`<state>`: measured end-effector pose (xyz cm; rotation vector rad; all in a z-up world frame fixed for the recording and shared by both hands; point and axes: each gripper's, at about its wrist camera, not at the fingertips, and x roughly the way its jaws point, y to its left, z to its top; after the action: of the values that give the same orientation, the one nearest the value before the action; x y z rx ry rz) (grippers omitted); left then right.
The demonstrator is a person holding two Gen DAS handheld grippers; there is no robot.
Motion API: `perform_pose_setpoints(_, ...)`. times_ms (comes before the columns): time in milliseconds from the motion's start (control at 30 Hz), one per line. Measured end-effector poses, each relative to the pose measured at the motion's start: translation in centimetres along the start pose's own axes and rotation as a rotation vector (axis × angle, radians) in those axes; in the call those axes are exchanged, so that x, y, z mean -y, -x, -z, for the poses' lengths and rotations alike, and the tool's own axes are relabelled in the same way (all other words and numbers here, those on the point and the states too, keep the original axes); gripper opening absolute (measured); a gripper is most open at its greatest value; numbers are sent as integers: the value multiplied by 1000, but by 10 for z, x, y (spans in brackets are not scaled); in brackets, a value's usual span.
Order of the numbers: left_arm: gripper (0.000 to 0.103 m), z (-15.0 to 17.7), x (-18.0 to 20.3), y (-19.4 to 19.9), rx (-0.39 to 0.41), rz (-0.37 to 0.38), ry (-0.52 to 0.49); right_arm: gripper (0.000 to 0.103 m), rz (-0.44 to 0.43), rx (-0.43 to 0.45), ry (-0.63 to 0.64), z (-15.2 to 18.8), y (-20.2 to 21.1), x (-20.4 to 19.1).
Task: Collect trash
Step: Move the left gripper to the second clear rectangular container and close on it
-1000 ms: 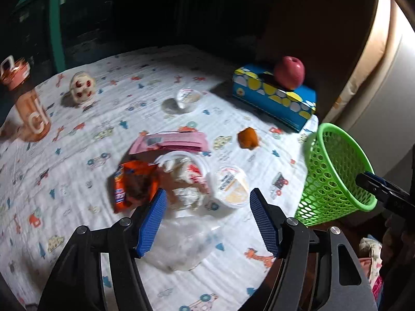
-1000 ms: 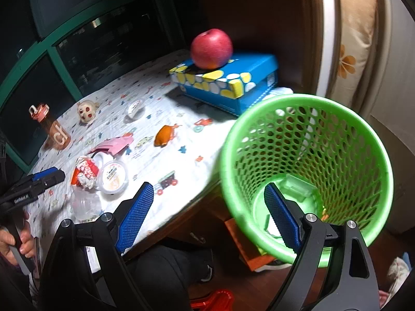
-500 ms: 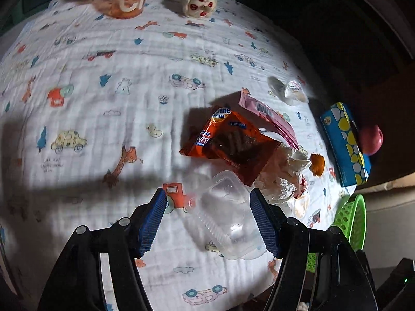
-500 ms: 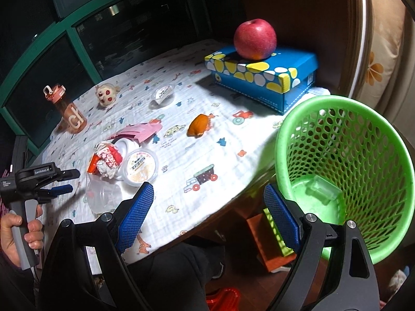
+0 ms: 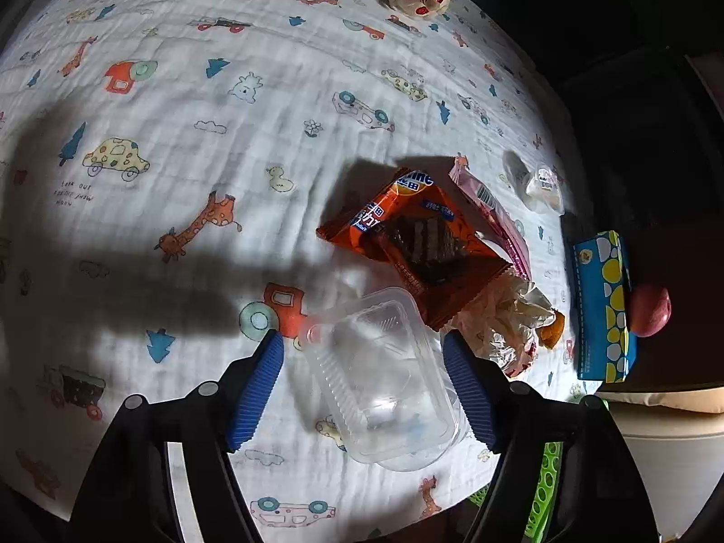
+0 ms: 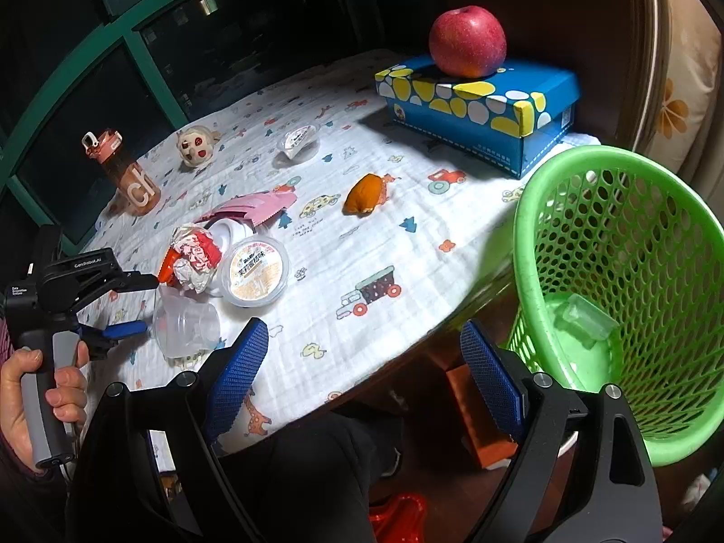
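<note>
Cartoon tablecloth (image 5: pixel 190 90) lies partly in shadow. Left gripper (image 5: pixel 362 384) is wide open around the clear plastic box (image 5: pixel 384 375), maybe not touching. Right gripper (image 6: pixel 362 362) is wide open, empty.

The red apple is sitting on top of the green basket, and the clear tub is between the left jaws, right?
Not quite. The apple sits on the blue box, not on the green basket, which stands beside the table; the right wrist view shows this. The rest holds: the clear tub lies between the open jaws of the left gripper.
</note>
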<state>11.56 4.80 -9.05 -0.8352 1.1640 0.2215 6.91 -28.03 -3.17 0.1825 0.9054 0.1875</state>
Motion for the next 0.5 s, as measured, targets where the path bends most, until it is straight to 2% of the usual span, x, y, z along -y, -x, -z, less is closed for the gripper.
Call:
perform_pose_setpoints(333, 71, 0, 3, -11, -5, 11, 17, 86, -29, -20, 30, 2, -9, -13)
perform_pose_setpoints(500, 64, -1, 1, -10, 3, 25, -5, 86, -39, -24, 44, 3, -11, -20)
